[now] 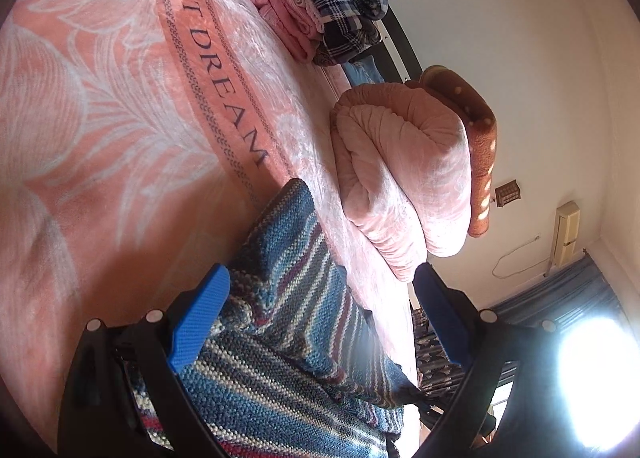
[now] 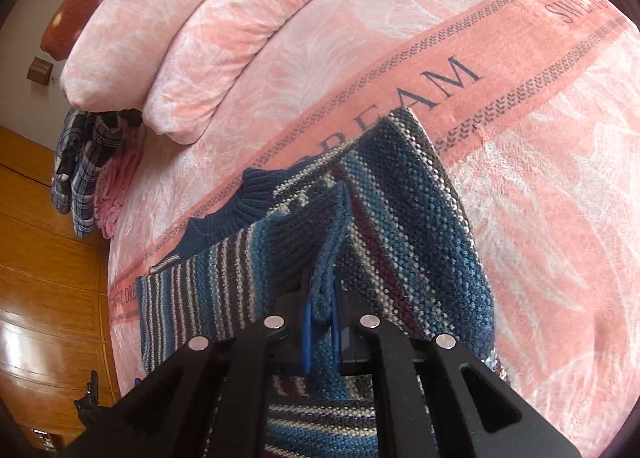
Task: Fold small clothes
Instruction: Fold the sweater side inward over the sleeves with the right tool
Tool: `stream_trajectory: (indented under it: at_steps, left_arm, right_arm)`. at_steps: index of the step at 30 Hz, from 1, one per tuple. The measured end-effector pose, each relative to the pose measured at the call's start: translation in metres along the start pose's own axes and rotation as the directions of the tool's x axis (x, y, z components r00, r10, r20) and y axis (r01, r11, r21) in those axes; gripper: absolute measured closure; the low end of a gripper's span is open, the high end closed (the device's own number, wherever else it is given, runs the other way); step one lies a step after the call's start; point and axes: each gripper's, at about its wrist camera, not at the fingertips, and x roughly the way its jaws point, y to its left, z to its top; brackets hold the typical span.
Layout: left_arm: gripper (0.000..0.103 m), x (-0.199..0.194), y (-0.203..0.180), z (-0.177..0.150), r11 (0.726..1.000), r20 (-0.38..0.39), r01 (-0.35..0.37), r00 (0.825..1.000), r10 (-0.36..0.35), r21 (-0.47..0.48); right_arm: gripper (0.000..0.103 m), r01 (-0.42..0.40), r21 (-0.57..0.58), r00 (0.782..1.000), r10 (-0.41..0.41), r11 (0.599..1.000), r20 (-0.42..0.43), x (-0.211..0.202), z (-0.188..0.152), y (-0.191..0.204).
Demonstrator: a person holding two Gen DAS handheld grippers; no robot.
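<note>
Right wrist view shows the right tongs (image 2: 322, 322) clenched on a raised fold of the soft, limp striped knit sweater (image 2: 400, 218) lying on the pink bedspread (image 2: 540, 178), left tongs (image 1: 320, 318) released above it; best gripped at the edges.

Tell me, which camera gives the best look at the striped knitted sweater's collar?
The right wrist view. There the striped sweater lies on the pink blanket with its dark blue ribbed collar in plain sight. The left wrist view shows only striped knit between the open left gripper, no collar.
</note>
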Motion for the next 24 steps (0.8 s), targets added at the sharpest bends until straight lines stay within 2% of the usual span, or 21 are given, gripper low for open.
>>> stream_trajectory:
  at_steps: [3,7,11,13,16,18,21,22,24]
  left_arm:
    - [0.01,0.007,0.0,-0.002,1.0,-0.034,0.018,0.999,-0.018,-0.01]
    - [0.01,0.012,0.01,-0.002,0.994,-0.058,0.077,0.995,-0.082,-0.074]
    - [0.009,0.017,0.015,-0.003,0.989,-0.077,0.105,0.991,-0.114,-0.108]
    - [0.009,0.019,0.008,-0.004,0.991,-0.085,0.11,0.99,-0.116,-0.078]
    - [0.009,0.012,-0.004,-0.005,0.993,-0.051,0.114,0.992,-0.114,-0.012]
    - [0.009,0.014,-0.011,-0.005,0.99,-0.067,0.142,0.988,-0.14,0.019]
    - [0.009,0.031,-0.008,-0.011,0.99,-0.14,0.141,0.98,-0.14,-0.002]
    - [0.009,0.037,-0.005,-0.013,0.992,-0.162,0.123,0.979,-0.123,-0.012]
    - [0.009,0.047,0.0,-0.017,0.998,-0.194,0.064,0.979,-0.065,-0.007]
  right_arm:
    - [0.091,-0.012,0.027,0.999,0.014,1.0,-0.046,0.013,-0.003,-0.011]
    - [0.079,-0.06,0.07,0.998,0.063,0.996,-0.031,0.007,0.002,-0.018]
    - [0.075,-0.062,0.073,0.995,0.068,0.995,-0.078,0.017,0.006,-0.016]
    - [0.075,-0.059,0.067,0.993,0.065,0.996,-0.1,0.023,0.007,-0.014]
    - [0.095,-0.018,-0.006,0.995,0.017,1.0,-0.093,0.027,0.003,-0.005]
    - [0.095,0.022,-0.032,0.995,-0.025,0.999,-0.093,0.031,0.001,-0.006]
    - [0.093,0.023,-0.049,0.996,-0.027,0.999,-0.083,0.029,0.0,-0.006]
    - [0.088,0.024,-0.051,0.998,-0.027,0.998,-0.06,0.023,0.0,-0.004]
    - [0.087,0.027,-0.037,1.0,-0.028,0.999,-0.002,0.006,0.002,-0.005]
